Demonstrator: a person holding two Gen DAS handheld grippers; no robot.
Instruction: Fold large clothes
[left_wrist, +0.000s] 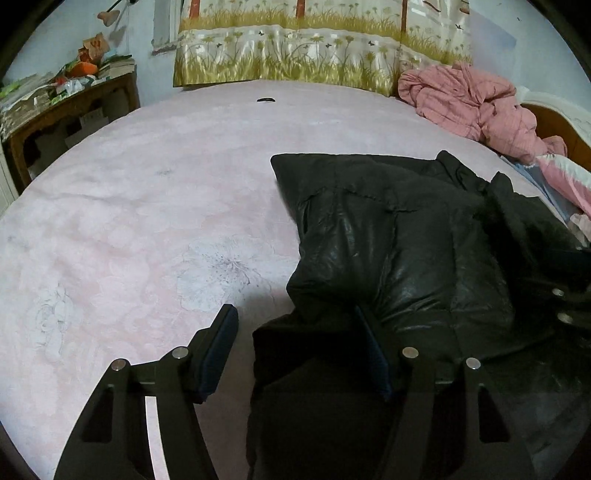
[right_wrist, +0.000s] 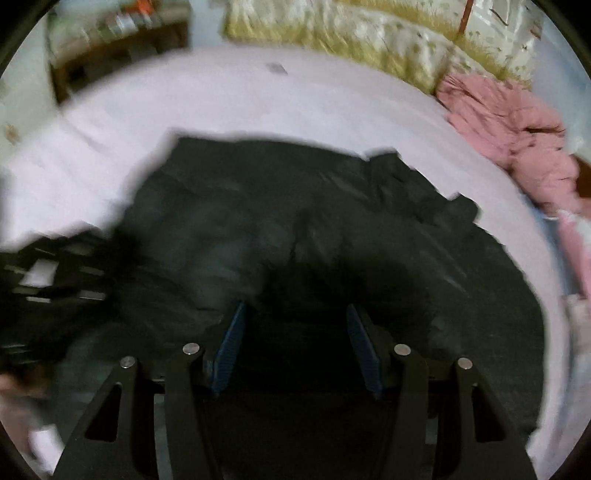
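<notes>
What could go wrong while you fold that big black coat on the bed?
1. The black coat looks puffy and shiny, so it may slip from the left tool or spring back open; only its near edge lies between the open jaws.
2. The right tool view is blurred from fast motion, so its grab could miss the fabric.
3. The pink quilt sits bunched close by on the bed; a wide fold might drag into it.

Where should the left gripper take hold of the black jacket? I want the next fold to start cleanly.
Grip the black jacket at its near left edge, where a flat flap lies on the pink bedsheet. Come from the left, one finger sliding under. The edge there looks thin and free, while the middle is puffy. The left gripper, open, already straddles it.
</notes>
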